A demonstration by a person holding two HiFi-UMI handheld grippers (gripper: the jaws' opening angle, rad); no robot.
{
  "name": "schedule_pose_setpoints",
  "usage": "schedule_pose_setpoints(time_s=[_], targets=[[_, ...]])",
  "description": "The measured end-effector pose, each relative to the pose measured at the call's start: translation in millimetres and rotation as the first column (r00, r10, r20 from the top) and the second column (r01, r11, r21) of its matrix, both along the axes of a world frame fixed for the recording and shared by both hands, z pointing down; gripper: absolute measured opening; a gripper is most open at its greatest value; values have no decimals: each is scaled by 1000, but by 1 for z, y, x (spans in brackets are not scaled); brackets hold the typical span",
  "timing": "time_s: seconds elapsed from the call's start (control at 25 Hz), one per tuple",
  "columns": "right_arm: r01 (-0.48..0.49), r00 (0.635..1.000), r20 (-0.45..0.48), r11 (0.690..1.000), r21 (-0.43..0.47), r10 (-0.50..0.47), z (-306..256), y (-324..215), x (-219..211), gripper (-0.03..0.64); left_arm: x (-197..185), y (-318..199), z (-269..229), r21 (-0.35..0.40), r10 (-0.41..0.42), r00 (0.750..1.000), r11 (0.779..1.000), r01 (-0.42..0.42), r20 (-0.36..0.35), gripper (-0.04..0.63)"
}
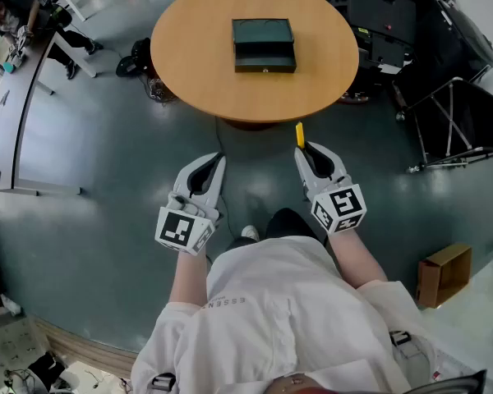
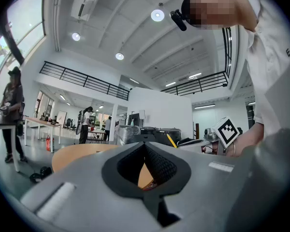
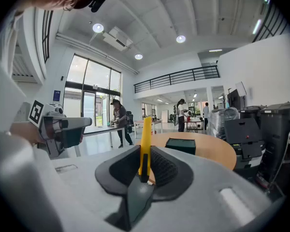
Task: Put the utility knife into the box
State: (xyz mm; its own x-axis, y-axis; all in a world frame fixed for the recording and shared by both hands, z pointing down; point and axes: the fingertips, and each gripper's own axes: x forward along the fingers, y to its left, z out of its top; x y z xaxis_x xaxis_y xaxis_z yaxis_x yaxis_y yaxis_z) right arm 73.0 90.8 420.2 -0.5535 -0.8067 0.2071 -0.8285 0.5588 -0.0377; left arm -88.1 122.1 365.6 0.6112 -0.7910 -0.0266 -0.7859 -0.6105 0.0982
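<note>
A yellow utility knife (image 3: 145, 146) stands upright between the jaws of my right gripper (image 3: 144, 170), which is shut on it; in the head view the utility knife (image 1: 300, 134) pokes out past the right gripper (image 1: 306, 150) just below the table's near edge. The dark green box (image 1: 264, 45) sits closed-looking near the middle of the round wooden table (image 1: 197, 56), and the box (image 3: 183, 145) shows ahead in the right gripper view. My left gripper (image 1: 217, 161) hangs beside the right one, shut with nothing in it. The left gripper (image 2: 146, 170) faces the table.
Black equipment cases (image 1: 386, 23) and a folding stand (image 1: 456, 125) crowd the table's right side. A cardboard box (image 1: 445, 273) lies on the floor at the right. A person (image 1: 20, 15) stands at a long desk at the far left. Grey floor surrounds the table.
</note>
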Motion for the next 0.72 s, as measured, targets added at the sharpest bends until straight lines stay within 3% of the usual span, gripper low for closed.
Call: schedule_pose_setpoints(time_s=[0.36,0.72], targets=[[-3,1000,13,999,-51,3,23,-74,4,54,0,-69,22,-50,-16,1000,999,16,-1,9],[41,999,10,996,-74,-41,30,-200,14,54,20,-197,28,-51,-18,1000,999,19,14,9]])
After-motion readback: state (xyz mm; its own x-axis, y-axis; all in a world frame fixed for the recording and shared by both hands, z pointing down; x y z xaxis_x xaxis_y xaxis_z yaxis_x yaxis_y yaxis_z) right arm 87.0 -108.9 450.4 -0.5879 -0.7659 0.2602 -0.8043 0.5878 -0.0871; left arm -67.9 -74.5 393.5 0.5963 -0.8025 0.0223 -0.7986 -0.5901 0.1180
